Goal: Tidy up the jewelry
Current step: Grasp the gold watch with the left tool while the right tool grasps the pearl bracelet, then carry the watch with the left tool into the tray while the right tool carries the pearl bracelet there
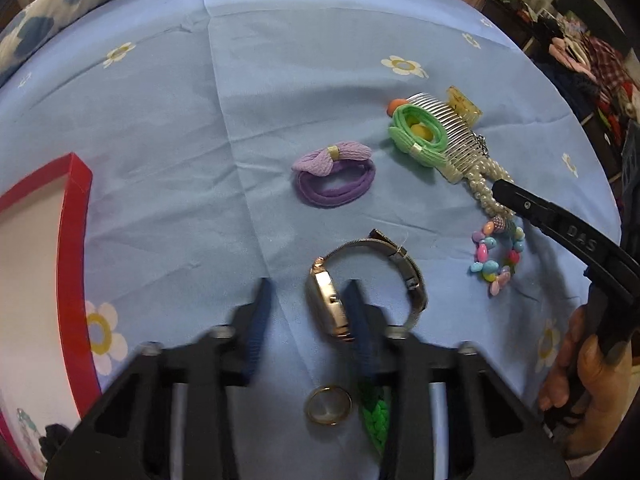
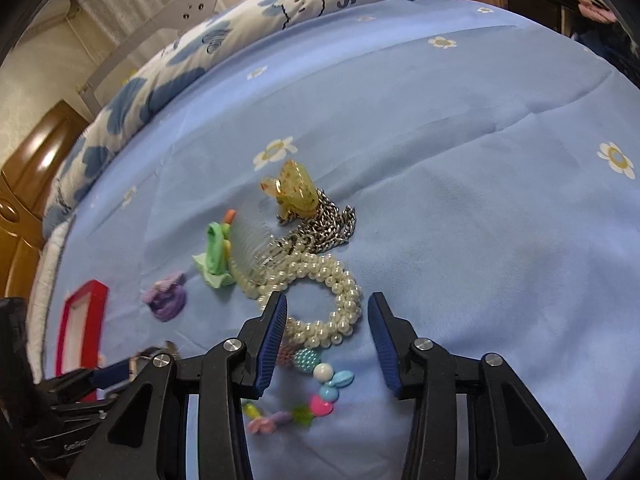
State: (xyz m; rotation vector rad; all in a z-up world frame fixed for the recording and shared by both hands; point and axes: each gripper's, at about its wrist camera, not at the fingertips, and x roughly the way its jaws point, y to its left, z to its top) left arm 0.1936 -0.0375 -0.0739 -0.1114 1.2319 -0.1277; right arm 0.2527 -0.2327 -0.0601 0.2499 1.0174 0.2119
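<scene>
We look down on a bed covered by a light blue sheet [image 1: 160, 128] printed with white daisies. Our left tool [image 1: 308, 308] has its blue-padded jaws standing apart with nothing pressed between them; a silver mesh-band wristwatch [image 1: 360, 280] lies against the inner face of the right pad, its case between the fingers. Just nearer to us lie a gold ring [image 1: 328, 404] and a green braided cord [image 1: 376, 420]. A purple fabric bow hair tie [image 1: 334, 176] sits mid-sheet. A red-rimmed shallow box [image 1: 76, 264] rests at the sheet's left edge. Our right tool [image 2: 326, 320] hovers partly open, straddling a white pearl bracelet [image 2: 340, 288] without gripping it. Beside it lie a pastel bead bracelet [image 2: 320, 392], a clear comb [image 2: 252, 248], a green hair tie [image 2: 216, 256], a silver chain [image 2: 324, 228] and a yellow claw clip [image 2: 294, 188].
</scene>
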